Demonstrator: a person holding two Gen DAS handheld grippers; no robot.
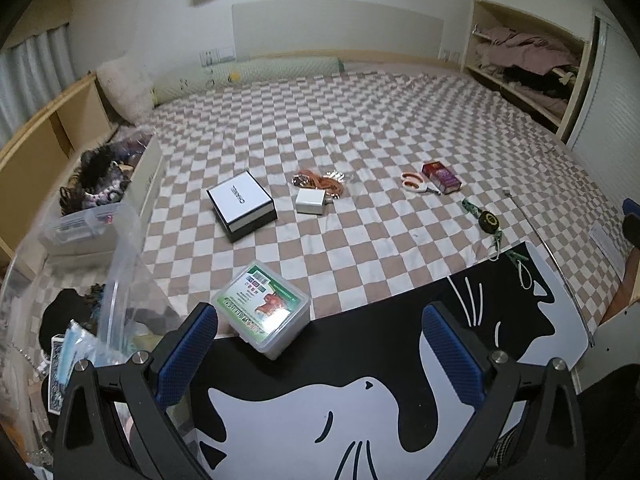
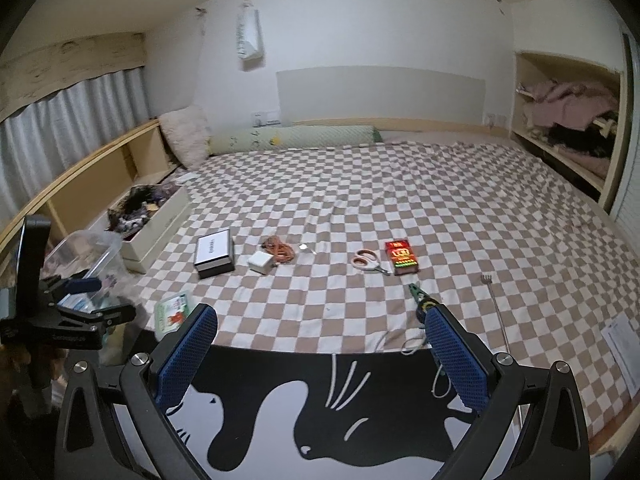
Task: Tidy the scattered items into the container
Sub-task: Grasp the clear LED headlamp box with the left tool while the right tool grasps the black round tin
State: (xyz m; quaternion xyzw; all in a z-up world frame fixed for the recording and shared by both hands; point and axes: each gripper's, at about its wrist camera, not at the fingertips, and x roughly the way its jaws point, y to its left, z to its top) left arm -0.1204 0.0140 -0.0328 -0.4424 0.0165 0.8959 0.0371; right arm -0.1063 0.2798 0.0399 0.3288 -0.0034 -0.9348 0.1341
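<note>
Hovering above a black-and-white cat mat (image 1: 360, 360), the left gripper (image 1: 320, 344) and right gripper (image 2: 320, 344) gape wide, each holding nothing. Just beyond the left one lies a green-labelled plastic box (image 1: 264, 312); the clear container (image 1: 92, 232) stands far left. Scissors (image 2: 368, 260), charger (image 2: 260, 262) and white box (image 2: 214, 254) lie farther off on the checked bedspread (image 2: 400, 200).
</note>
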